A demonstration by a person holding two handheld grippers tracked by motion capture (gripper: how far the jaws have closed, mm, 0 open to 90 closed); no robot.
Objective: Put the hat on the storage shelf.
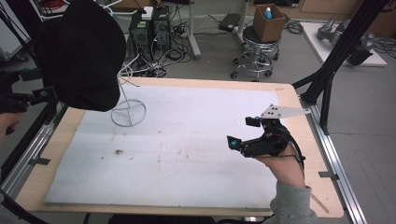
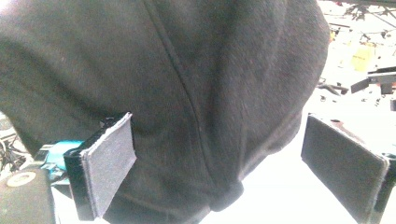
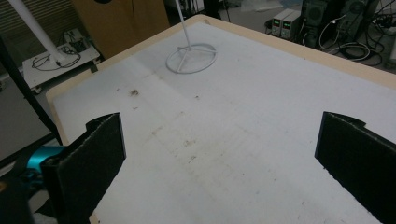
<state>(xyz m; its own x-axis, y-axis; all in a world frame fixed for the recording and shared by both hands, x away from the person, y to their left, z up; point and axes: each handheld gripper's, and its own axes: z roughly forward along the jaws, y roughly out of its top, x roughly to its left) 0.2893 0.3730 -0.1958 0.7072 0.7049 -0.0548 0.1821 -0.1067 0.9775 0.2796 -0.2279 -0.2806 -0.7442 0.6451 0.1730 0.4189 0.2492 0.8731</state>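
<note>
Black hat (image 1: 79, 56): sits on the white wire stand (image 1: 128, 109) at the tabletop's far left corner (hanging looks done). Left gripper (image 2: 233, 168): jaws apart beside the hat, nothing held. Right gripper (image 1: 245, 133): jaws apart, idle near the right edge.

Black cap (image 1: 79, 56), soft fabric with stitched seams running over its crown, perched atop a white wire stand (image 1: 127, 100) at the table's far-left area. The stand's upright rod rises from a circular base ring with crossed spokes, resting flat on the white table covering. In the left gripper view the cap (image 2: 187, 93) hangs close ahead, its dark lower edge curving downward between the jaws.
</note>
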